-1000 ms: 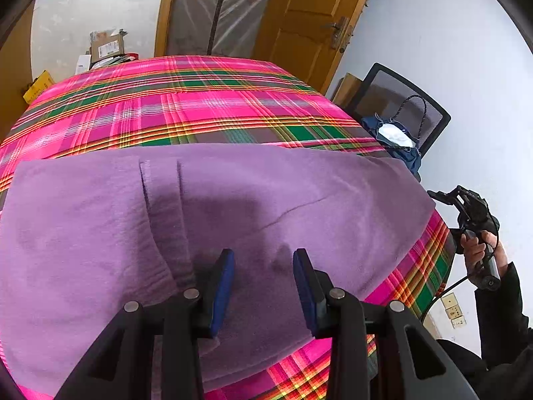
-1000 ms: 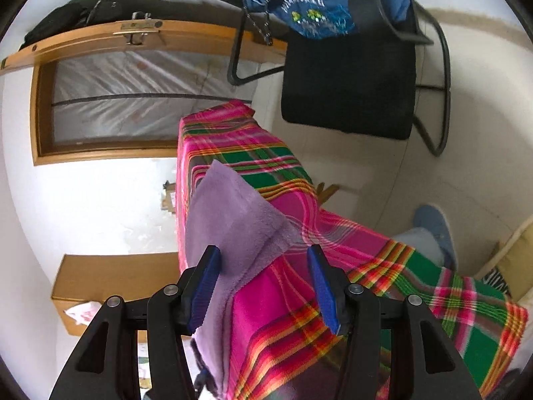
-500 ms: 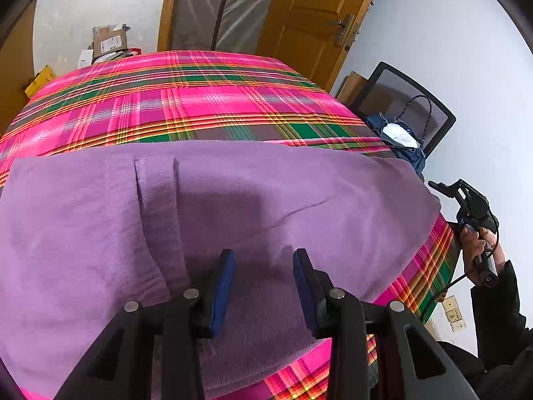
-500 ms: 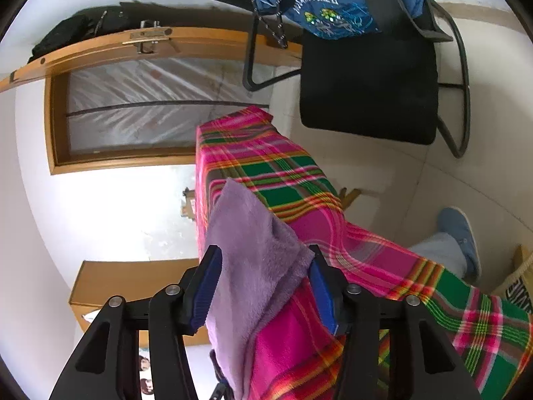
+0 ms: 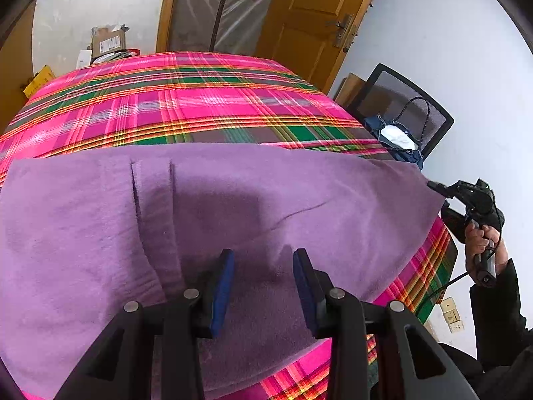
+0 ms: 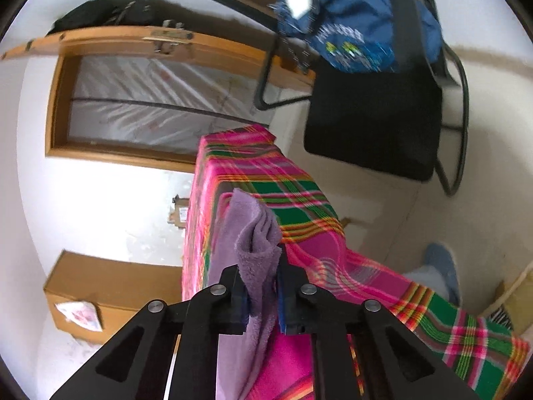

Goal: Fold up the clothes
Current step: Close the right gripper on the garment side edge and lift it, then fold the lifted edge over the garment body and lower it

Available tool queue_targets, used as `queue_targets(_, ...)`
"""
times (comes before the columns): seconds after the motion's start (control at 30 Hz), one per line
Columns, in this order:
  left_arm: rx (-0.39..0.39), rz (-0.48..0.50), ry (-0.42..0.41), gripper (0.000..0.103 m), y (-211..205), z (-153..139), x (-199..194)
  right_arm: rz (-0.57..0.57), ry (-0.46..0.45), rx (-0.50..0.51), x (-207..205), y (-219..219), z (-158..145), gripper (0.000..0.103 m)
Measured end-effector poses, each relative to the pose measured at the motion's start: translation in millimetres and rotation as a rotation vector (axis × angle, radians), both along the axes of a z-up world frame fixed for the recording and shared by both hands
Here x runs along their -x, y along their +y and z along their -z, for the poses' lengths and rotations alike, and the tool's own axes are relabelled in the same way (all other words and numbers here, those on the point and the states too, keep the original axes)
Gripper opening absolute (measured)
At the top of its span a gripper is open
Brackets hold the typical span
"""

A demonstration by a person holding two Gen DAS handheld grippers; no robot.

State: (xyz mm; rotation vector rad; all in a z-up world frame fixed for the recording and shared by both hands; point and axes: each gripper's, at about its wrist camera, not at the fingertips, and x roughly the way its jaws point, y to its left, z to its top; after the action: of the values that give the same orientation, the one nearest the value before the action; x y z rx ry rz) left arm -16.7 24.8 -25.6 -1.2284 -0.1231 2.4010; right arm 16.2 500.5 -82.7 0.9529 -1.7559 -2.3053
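Note:
A purple fleece garment (image 5: 233,206) lies spread flat over the near part of a table covered with a pink plaid cloth (image 5: 186,100). My left gripper (image 5: 263,260) is open, its blue-padded jaws just above the garment's near middle, holding nothing. My right gripper (image 6: 261,266) is shut on the garment's right corner (image 6: 256,233), which bunches up between the pads at the table's right edge. The right gripper also shows in the left wrist view (image 5: 466,196), at the garment's far right corner.
A black mesh chair (image 5: 409,110) with a blue bag (image 6: 353,23) stands right of the table. A wooden door (image 5: 309,23) and a plastic-covered doorway are behind it. Cardboard boxes (image 5: 106,40) sit past the far left corner.
My right gripper has closed on the garment's right corner, which was only lying between its open jaws before. My left gripper has stayed open over the garment.

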Motion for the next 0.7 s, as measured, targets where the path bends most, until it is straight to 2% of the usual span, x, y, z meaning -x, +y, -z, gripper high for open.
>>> queue_targets(0.37,-0.028,-0.001,0.035,0.037,-5.7,-9.2,-7.9,-0.074,0.150,-0.119,-2.8,-29.8,-69.7,0.012)
queue_targets(0.7,-0.063,-0.011,0.071,0.037,-17.2,-16.5,-16.2,-0.219,0.285,-0.172,0.1,-85.4,-131.0,0.012)
